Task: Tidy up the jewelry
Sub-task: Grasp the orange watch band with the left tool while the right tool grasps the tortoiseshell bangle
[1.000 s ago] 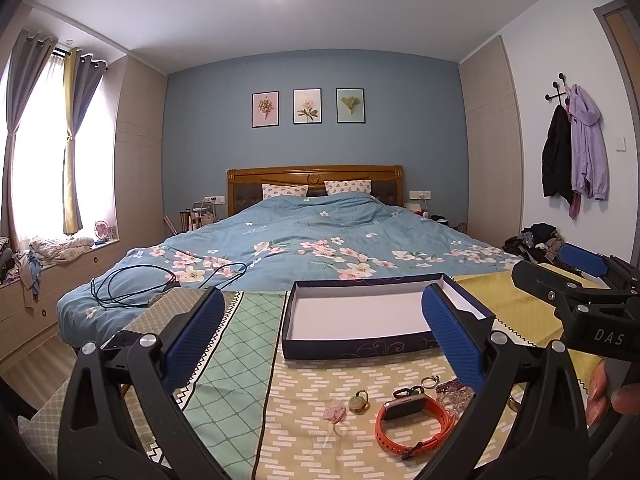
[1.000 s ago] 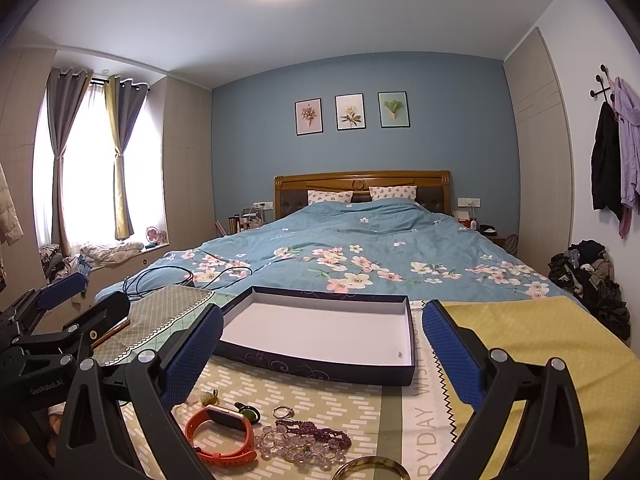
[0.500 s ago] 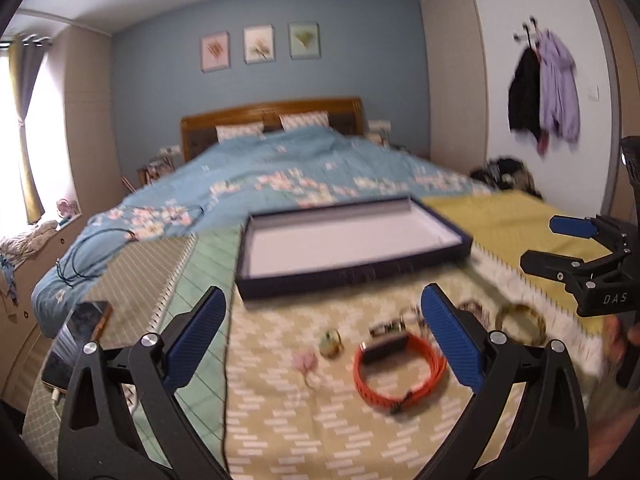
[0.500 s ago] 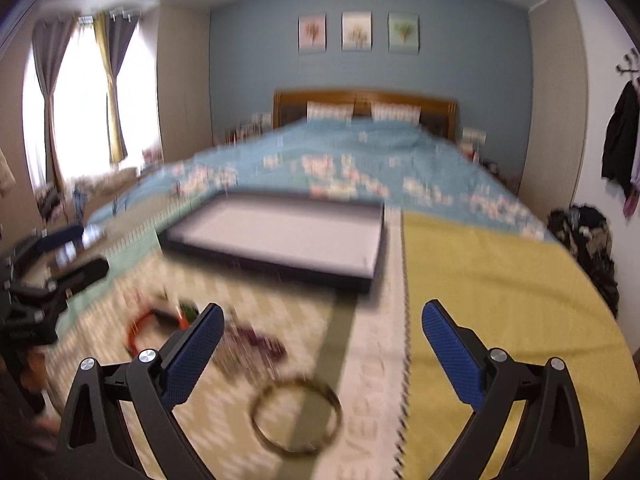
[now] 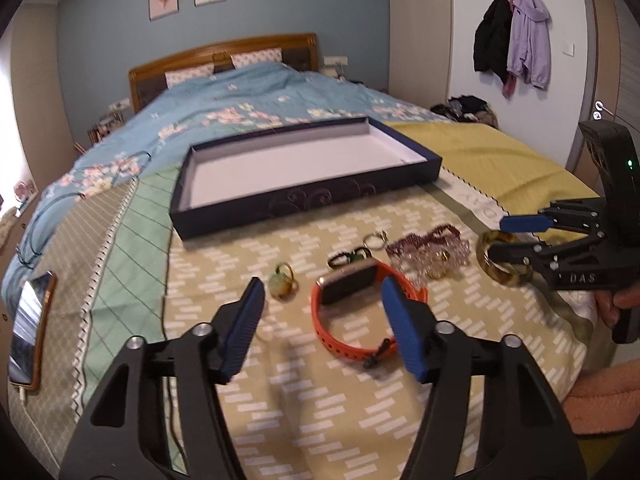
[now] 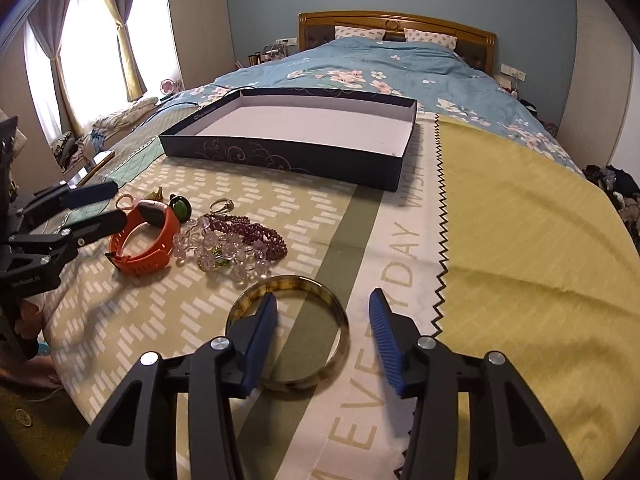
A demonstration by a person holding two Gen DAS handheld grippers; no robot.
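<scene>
Jewelry lies in a loose cluster on the patterned bedspread (image 5: pixel 320 412), nearer me than the dark blue tray (image 5: pixel 304 204).

Left wrist view: my left gripper (image 5: pixel 324 312) has its jaws apart and closing, and its pads press on nothing. The orange watch (image 5: pixel 352 308) sits between the fingers, toward the right one. A small green ring (image 5: pixel 282 285) lies at eleven o'clock from the gripper, the pile of beaded bracelets (image 5: pixel 430 250) at two o'clock. At three o'clock my right gripper (image 5: pixel 516 236) hangs over the amber bangle (image 5: pixel 502 262). A phone (image 5: pixel 28 330) lies at nine o'clock.

Right wrist view: my right gripper (image 6: pixel 322 316) is also apart and closing, clamped on nothing. The bangle (image 6: pixel 288 334) lies flat under it, with the left finger over its rim. Beads (image 6: pixel 232 242) lie at eleven o'clock, the watch (image 6: pixel 144 240) at ten, my left gripper (image 6: pixel 102 208) beside it. The tray (image 6: pixel 288 152) sits at twelve o'clock, well apart.
</scene>
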